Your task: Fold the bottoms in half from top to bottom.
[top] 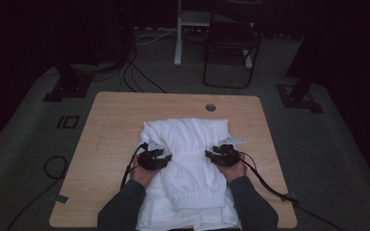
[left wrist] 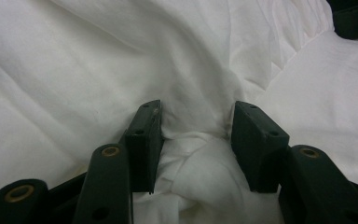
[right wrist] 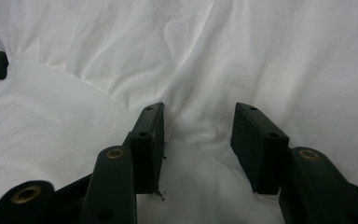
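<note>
Bunched white cloth (left wrist: 193, 163) fills your left gripper (left wrist: 196, 140), its jaws pinching a gathered fold. Your right gripper (right wrist: 198, 140) stands with jaws spread, cloth between them but loose. On the table (top: 111, 120), the cloth lies centre, grippers at its nine and three o'clock edges.

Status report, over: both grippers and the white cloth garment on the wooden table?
Left gripper jaws apart, bunched fold of white cloth garment between them. Right gripper jaws apart on flat cloth, not pinching. Garment spread on wooden table. Nothing in the way.
</note>
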